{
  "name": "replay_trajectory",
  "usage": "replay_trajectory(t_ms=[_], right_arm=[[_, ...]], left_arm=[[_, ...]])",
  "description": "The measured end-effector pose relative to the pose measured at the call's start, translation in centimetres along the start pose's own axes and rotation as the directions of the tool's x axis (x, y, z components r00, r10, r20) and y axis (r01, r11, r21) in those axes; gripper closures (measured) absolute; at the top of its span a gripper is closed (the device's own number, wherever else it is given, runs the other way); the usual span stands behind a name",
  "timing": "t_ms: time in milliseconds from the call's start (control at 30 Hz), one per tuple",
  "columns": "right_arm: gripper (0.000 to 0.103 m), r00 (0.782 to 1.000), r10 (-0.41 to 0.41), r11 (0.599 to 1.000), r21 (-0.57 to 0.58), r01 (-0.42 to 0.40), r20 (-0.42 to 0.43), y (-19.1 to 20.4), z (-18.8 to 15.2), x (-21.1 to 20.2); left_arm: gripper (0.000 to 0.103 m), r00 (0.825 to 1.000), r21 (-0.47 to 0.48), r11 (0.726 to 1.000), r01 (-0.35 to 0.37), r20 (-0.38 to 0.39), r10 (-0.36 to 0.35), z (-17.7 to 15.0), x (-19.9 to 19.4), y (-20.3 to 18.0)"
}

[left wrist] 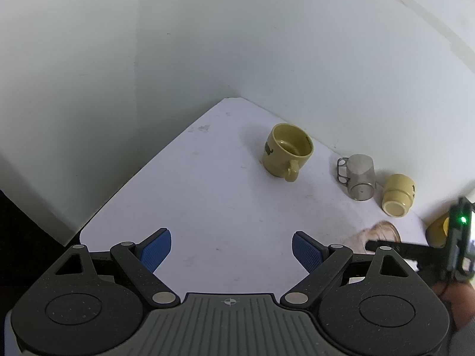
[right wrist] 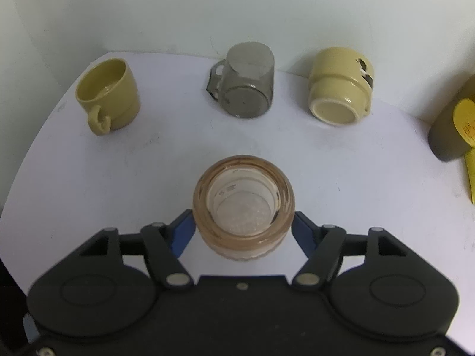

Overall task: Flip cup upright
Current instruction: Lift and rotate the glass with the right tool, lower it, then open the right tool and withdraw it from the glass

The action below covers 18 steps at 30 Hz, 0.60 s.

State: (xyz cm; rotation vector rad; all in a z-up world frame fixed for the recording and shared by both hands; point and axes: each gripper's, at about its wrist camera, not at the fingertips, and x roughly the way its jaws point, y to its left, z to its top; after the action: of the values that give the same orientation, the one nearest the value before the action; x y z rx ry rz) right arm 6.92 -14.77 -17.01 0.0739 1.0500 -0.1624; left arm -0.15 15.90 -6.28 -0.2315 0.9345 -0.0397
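Note:
In the right wrist view my right gripper is shut on a clear amber glass cup, its opening facing the camera, held just above the white table. The same cup shows blurred at the right edge of the left wrist view. My left gripper is open and empty, above the table's near left part. An olive mug stands upright at the back left. A grey glass mug and a cream mug lie on their sides at the back.
White walls close the table's back and left sides, meeting in a corner. A dark cylinder with a yellow label stands at the right edge. The table's left edge drops to a dark floor.

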Motion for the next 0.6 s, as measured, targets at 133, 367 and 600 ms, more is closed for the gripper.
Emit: replay_trajectory(t_ms=[133, 367, 600], right_arm=[[0.033, 1.0, 0.0, 1.0, 0.011, 0.001, -0.029, 0.1, 1.1, 0.5], [0.022, 0.999, 0.044, 0.998, 0.047, -0.044, 0.013, -1.9, 0.3, -4.0], [0.0, 0.999, -0.043, 0.992, 0.122, 0.039, 0.031, -4.7, -0.3, -13.2]], left_arm=[[0.014, 1.0, 0.005, 1.0, 0.018, 0.003, -0.018, 0.2, -0.4, -1.0], [0.004, 0.998, 0.087, 0.995, 0.057, -0.029, -0.054, 0.8, -0.5, -5.2], [0.0, 0.998, 0.173, 0.985, 0.026, -0.062, -0.015, 2.2, -1.8, -9.5]])
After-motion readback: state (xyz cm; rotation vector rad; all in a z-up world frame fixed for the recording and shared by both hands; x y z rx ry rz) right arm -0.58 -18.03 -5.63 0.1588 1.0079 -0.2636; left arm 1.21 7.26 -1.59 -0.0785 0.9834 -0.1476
